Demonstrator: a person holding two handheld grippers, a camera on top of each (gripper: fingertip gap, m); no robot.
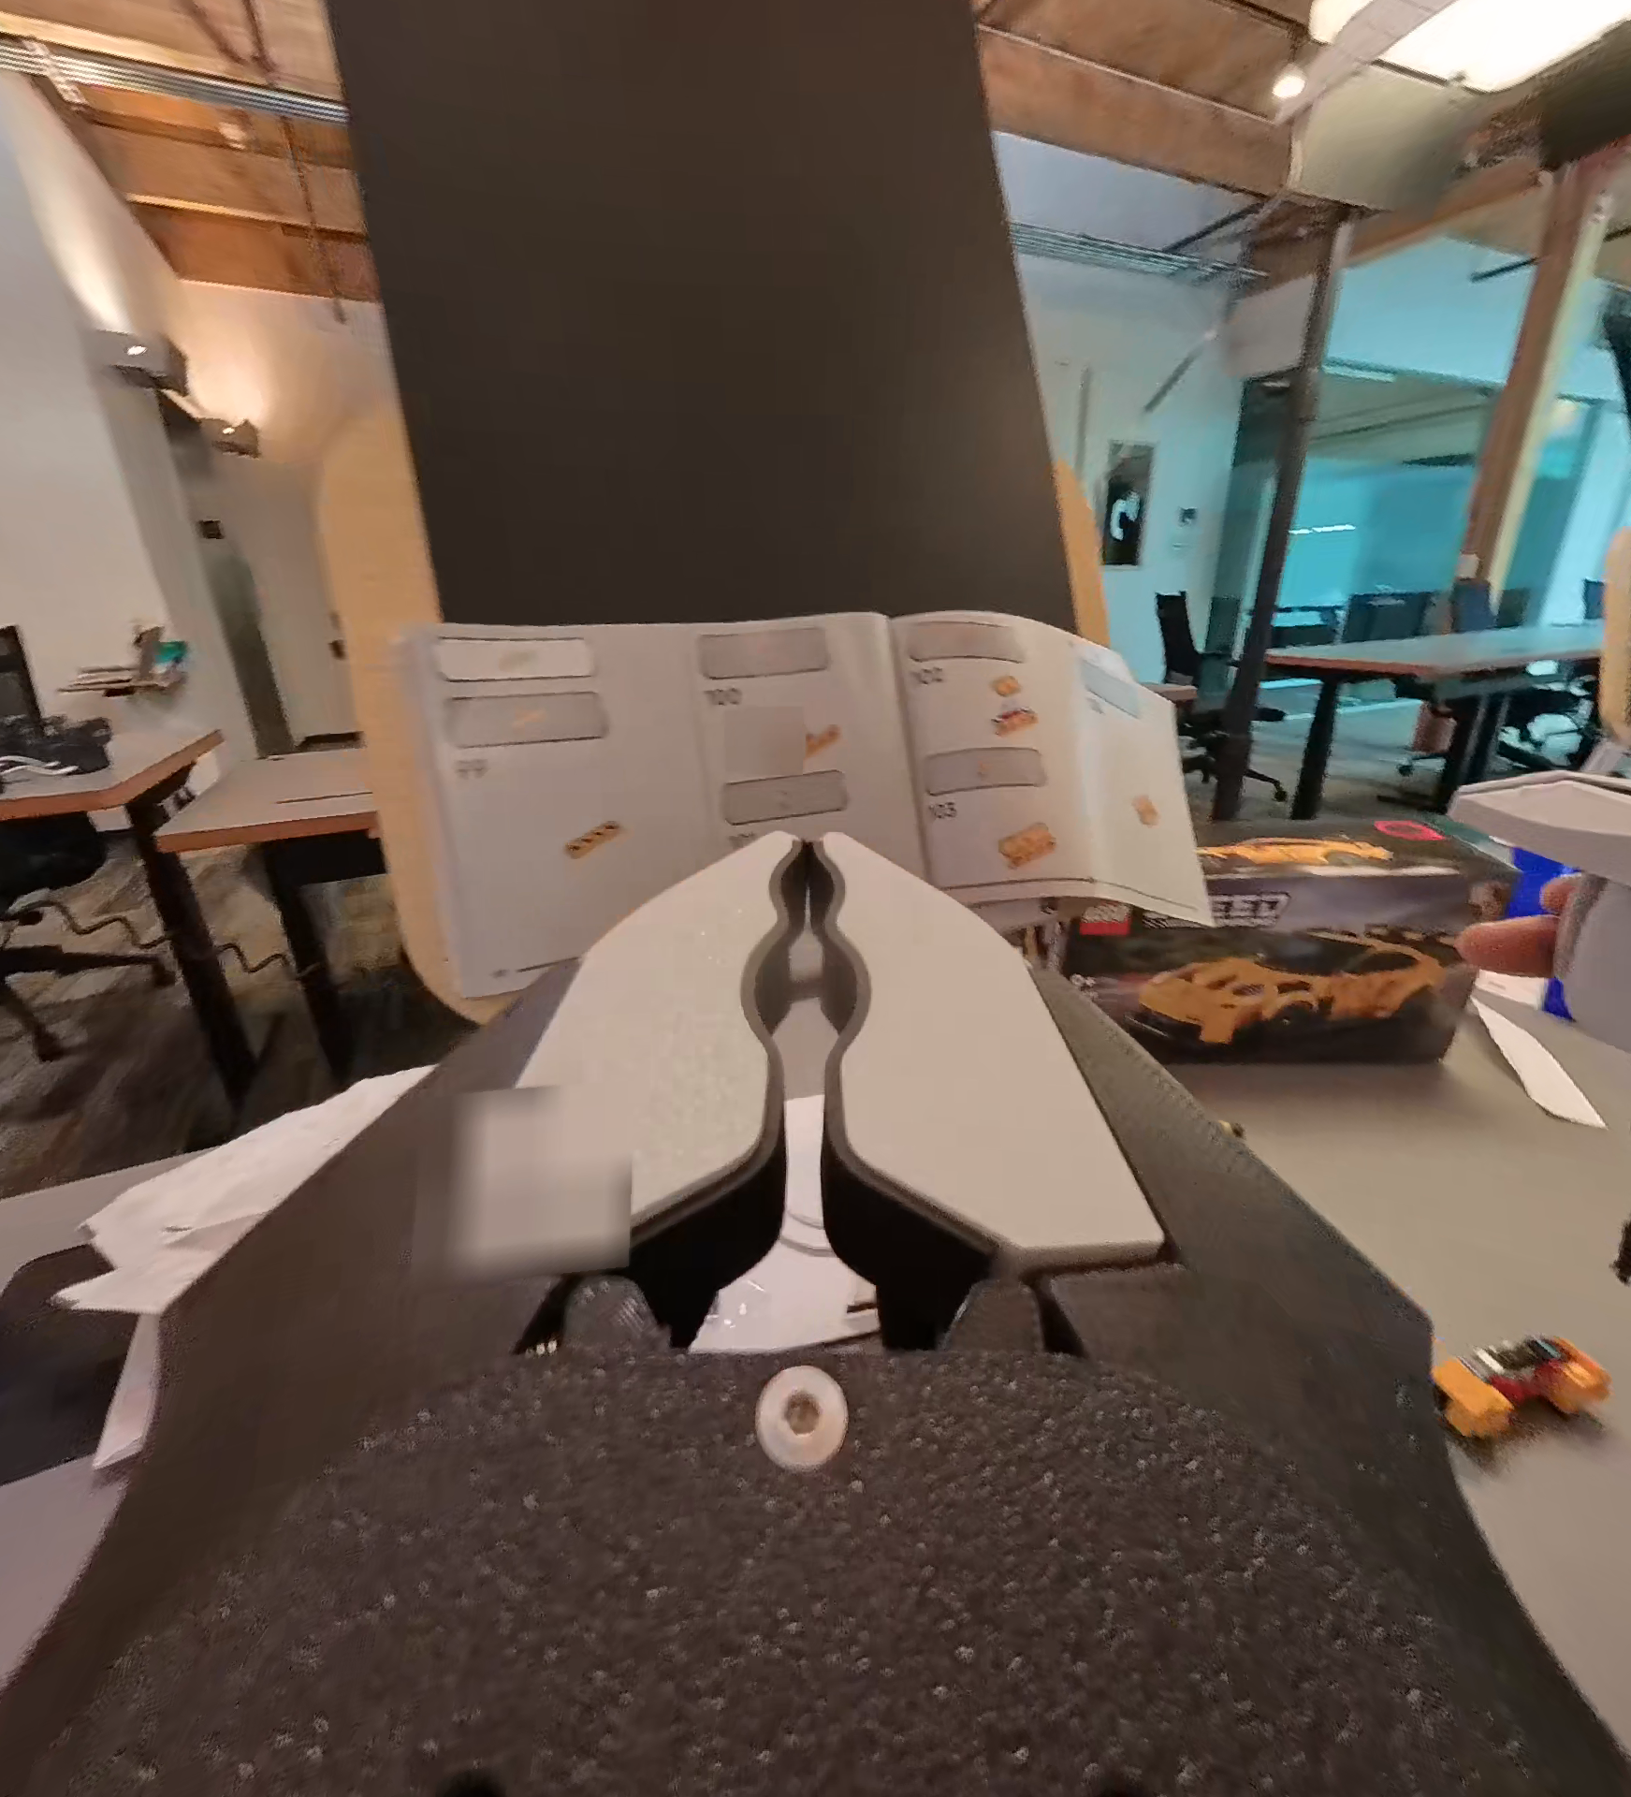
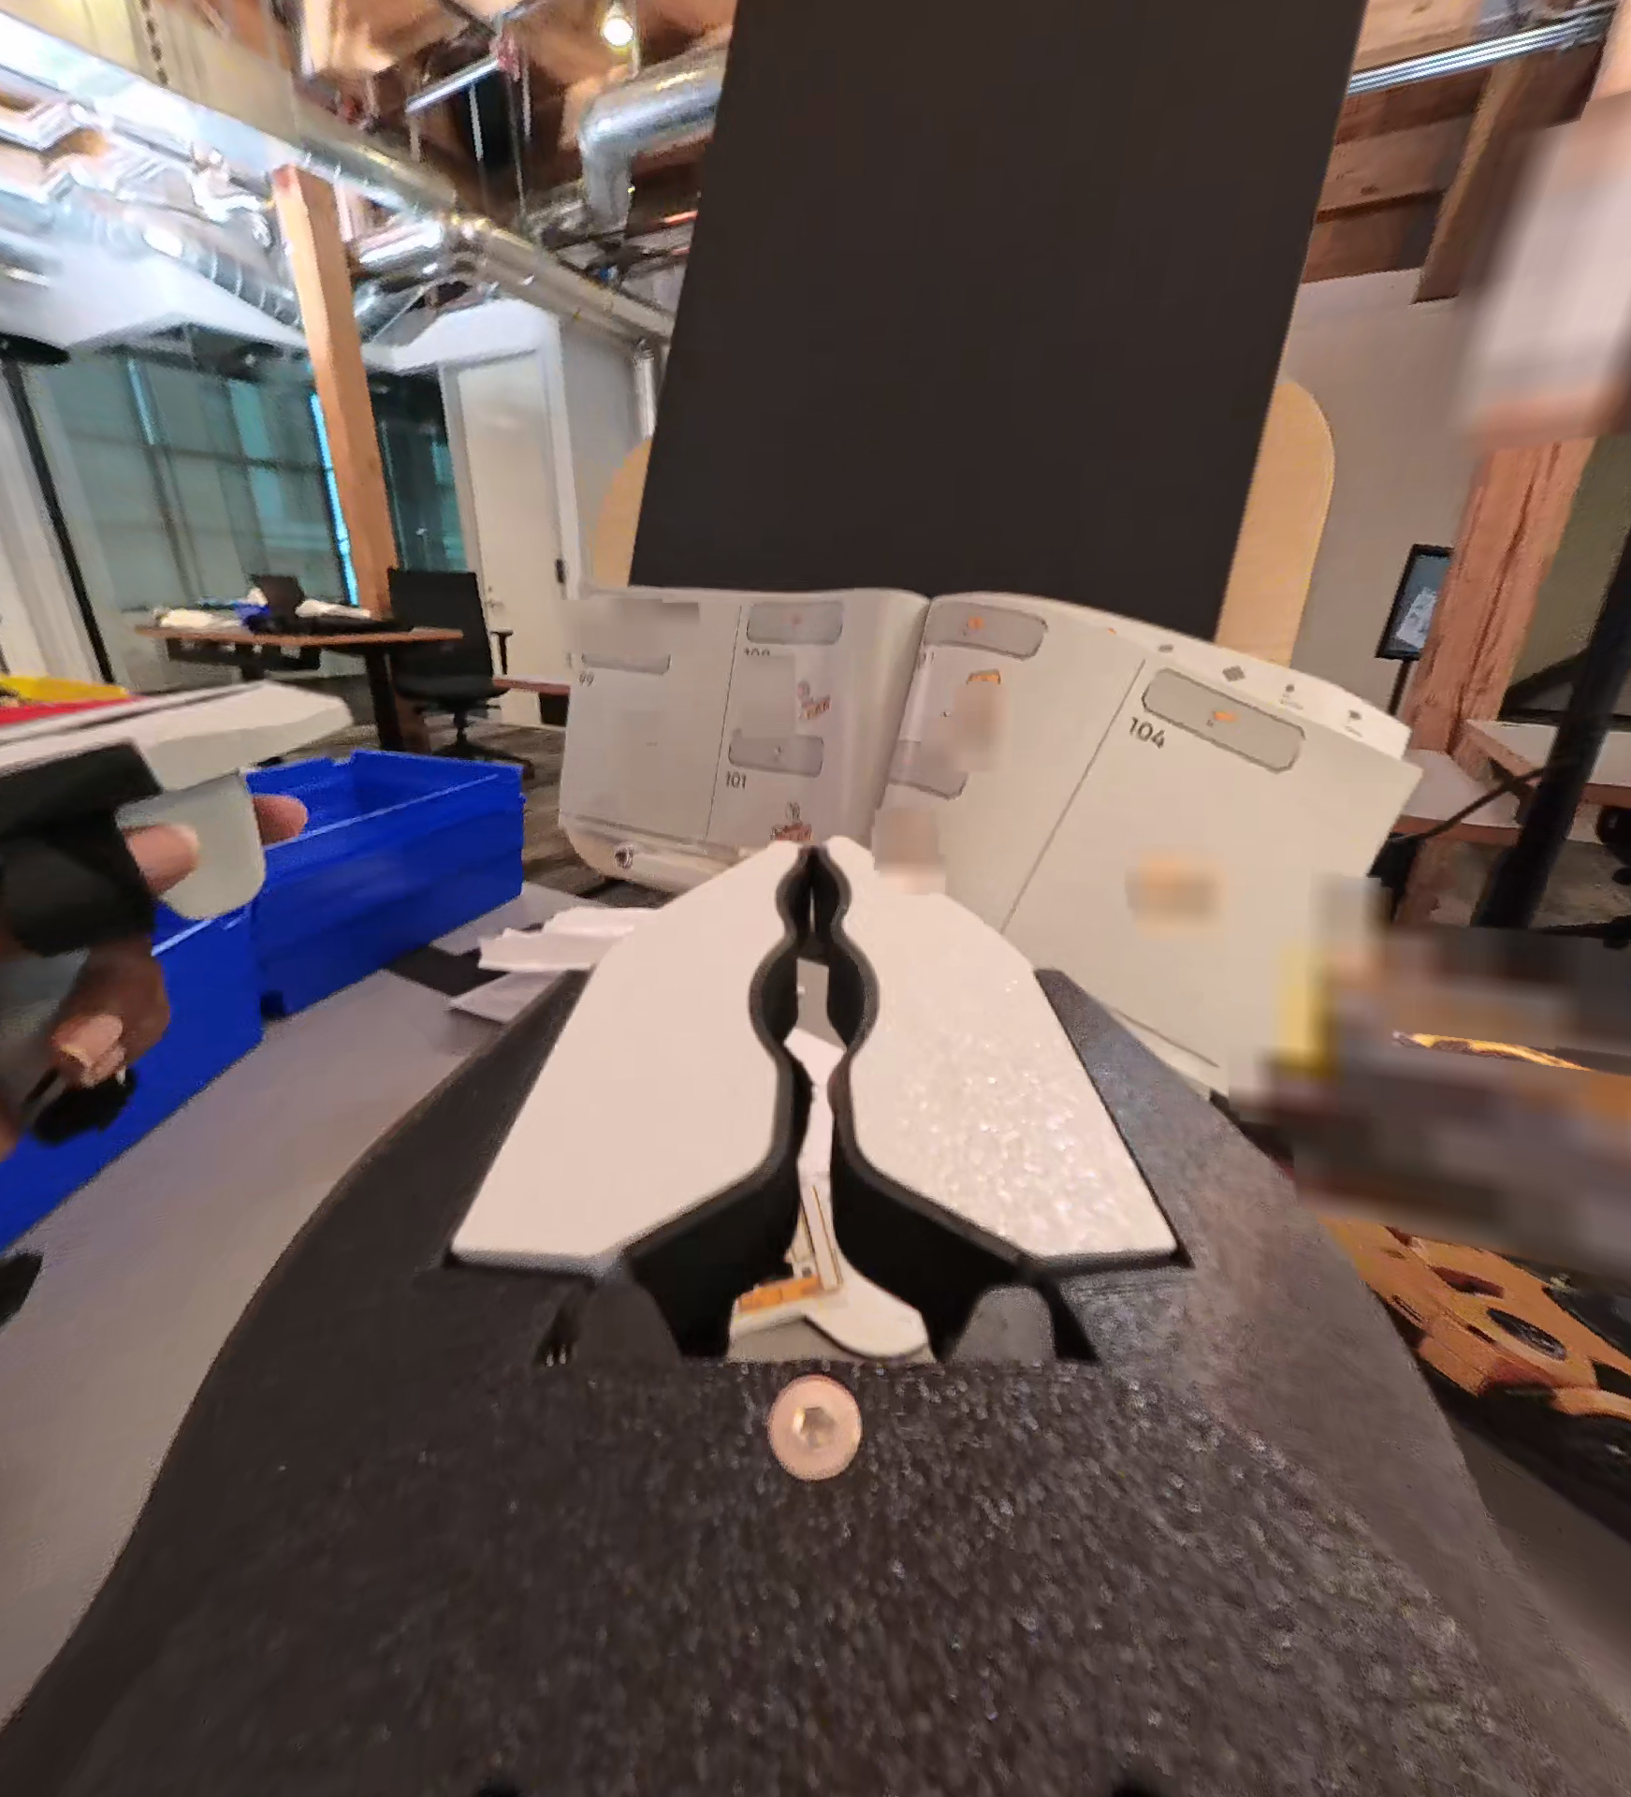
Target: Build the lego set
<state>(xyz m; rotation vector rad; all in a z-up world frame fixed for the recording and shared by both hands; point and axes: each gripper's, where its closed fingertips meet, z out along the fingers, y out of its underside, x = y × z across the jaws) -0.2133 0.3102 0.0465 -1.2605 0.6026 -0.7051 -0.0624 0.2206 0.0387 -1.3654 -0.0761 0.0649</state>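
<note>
While both grippers hover with their tips pressed together and nothing held, the left gripper [image 1: 806, 856] and right gripper [image 2: 816, 856] face the open instruction booklet [image 1: 656, 768] propped against a dark board. The small orange lego assembly [image 1: 1521, 1395] lies on the table, right of the left gripper; the builder should probably confirm the pictured step, then spread the tips before reaching.

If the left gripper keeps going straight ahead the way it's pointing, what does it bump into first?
Probably the open instruction booklet. The left gripper, jaws shut and empty, points at its lower edge, with the dark board right behind. How far off the booklet is can't be told.
</note>
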